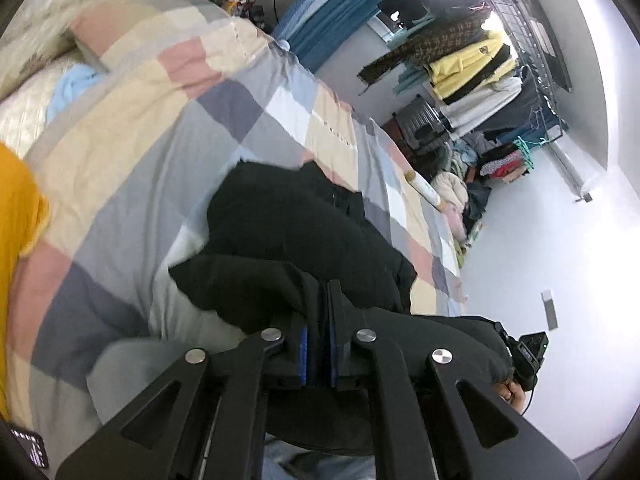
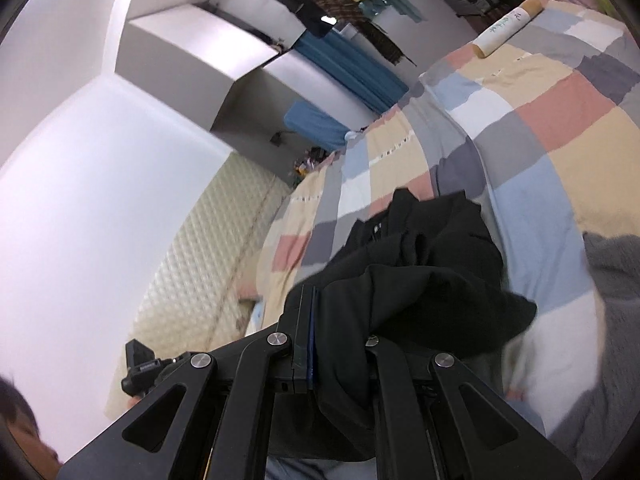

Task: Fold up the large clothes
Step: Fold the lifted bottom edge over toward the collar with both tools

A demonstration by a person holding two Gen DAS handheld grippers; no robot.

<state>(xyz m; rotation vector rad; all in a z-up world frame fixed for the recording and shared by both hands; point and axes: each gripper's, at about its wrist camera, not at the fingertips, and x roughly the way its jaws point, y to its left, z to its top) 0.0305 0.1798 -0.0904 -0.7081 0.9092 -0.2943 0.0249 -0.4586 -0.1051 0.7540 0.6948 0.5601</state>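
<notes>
A black garment (image 1: 288,216) lies bunched on the checked bed cover (image 1: 160,140), and its near edge is lifted off the bed. In the left wrist view my left gripper (image 1: 323,286) is shut on a fold of that edge, with cloth draped over its left finger. The right wrist view shows the same black garment (image 2: 432,248) on the bed cover (image 2: 560,140). There my right gripper (image 2: 316,292) is shut on another fold, and the cloth hangs over and hides its right finger. The far part of the garment rests crumpled on the bed.
A cream tube (image 1: 424,190) (image 2: 508,26) lies near the bed's far edge. A rack piled with clothes (image 1: 472,60) stands by the wall. Yellow cloth (image 1: 16,208) is at the left, a grey fleece (image 2: 616,280) at the right, and a padded headboard (image 2: 208,260) behind the bed.
</notes>
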